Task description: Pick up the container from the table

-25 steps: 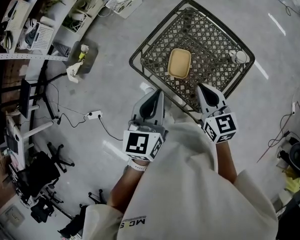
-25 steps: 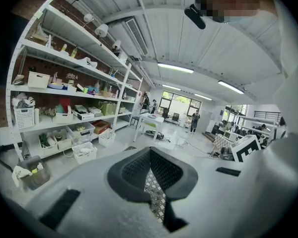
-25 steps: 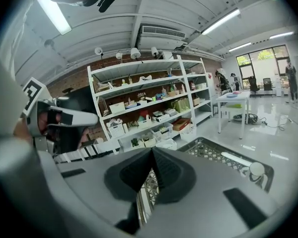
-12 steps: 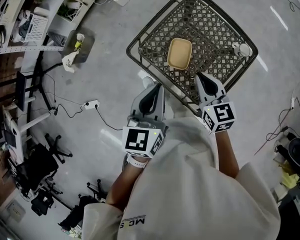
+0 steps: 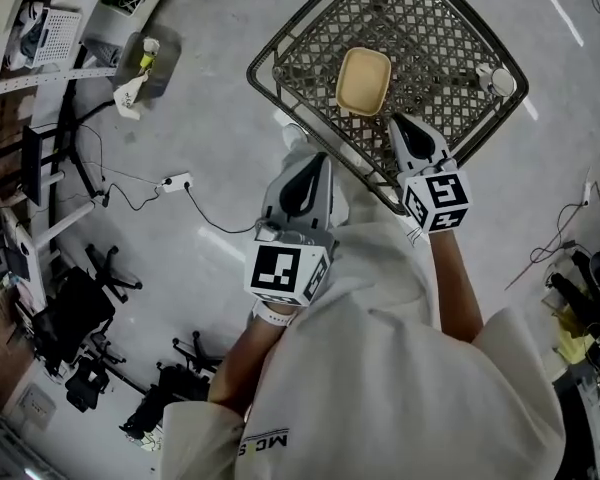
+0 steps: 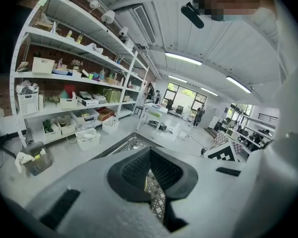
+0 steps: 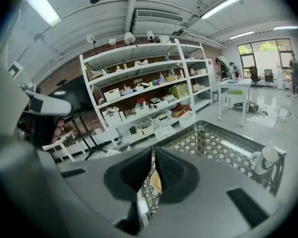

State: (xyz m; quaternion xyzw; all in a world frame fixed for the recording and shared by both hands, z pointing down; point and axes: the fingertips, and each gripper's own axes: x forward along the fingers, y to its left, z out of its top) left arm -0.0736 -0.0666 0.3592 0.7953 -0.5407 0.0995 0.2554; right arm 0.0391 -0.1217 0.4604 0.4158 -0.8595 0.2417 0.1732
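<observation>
A shallow tan container (image 5: 363, 81) lies on a dark metal lattice table (image 5: 432, 30). My right gripper (image 5: 397, 120) hangs over the table's near edge, just right of the container and short of it, jaws shut on nothing. Between those jaws, in the right gripper view (image 7: 154, 152), a sliver of the tan container (image 7: 157, 181) shows, with the table (image 7: 208, 143) beyond. My left gripper (image 5: 317, 158) is held off the table's near-left edge over the floor, jaws shut and empty. The left gripper view (image 6: 149, 155) shows the table (image 6: 123, 146) beyond its jaws.
A white cup (image 5: 497, 80) stands at the table's right corner, also in the right gripper view (image 7: 261, 158). White shelving (image 5: 40, 28) lines the upper left. A power strip with cables (image 5: 176, 181) and office chairs (image 5: 80, 318) sit on the floor at left.
Both grippers have moved forward toward the table. The right one now reaches over the near edge beside the container. Both stay shut.
</observation>
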